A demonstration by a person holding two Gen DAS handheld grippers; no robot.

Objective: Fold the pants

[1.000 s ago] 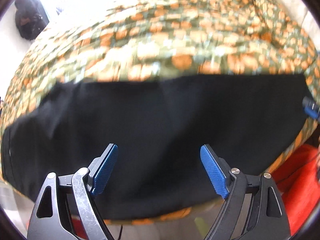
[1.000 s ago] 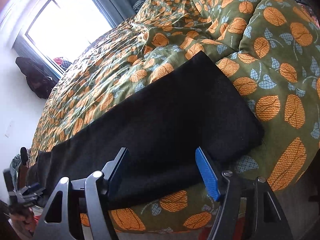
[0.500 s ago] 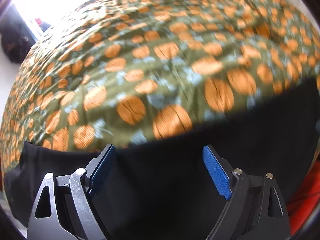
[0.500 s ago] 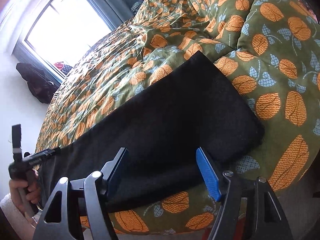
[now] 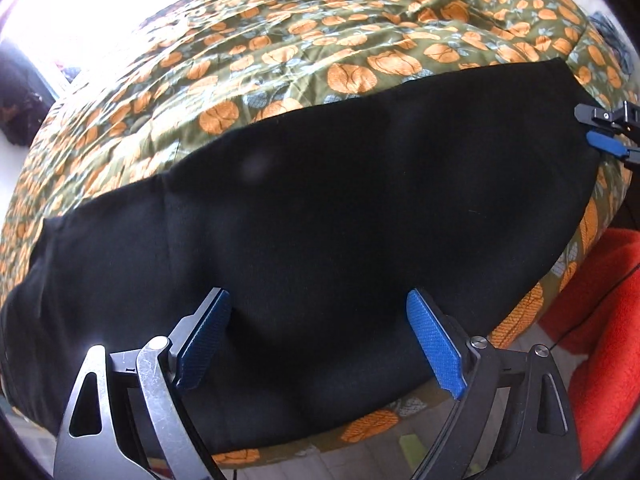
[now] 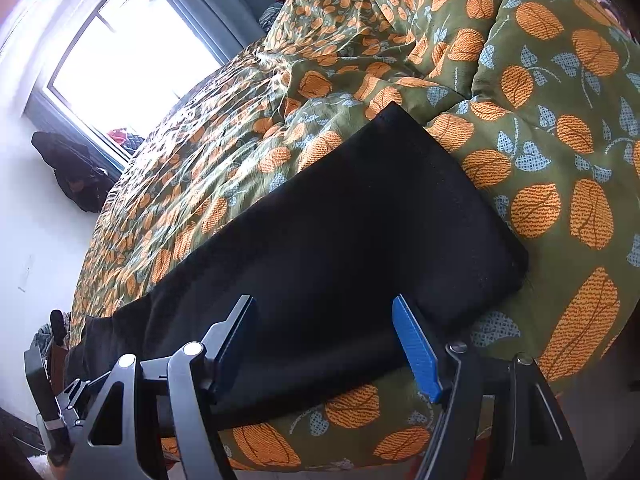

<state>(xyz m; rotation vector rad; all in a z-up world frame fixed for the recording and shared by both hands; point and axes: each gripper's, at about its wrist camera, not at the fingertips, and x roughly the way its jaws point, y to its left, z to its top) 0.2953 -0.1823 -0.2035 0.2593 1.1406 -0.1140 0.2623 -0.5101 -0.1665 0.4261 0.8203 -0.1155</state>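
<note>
Left wrist view: black pants spread flat in a long band along the near edge of the bed, on a green quilt with orange print. Left gripper released, jaws wide, hovering over the pants' near edge, gripping nothing. Right gripper likewise released above the folded right end. Orange blanket lower right; window far left.

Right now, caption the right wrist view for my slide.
Open right gripper poised over black pants on the floral duvet.
</note>
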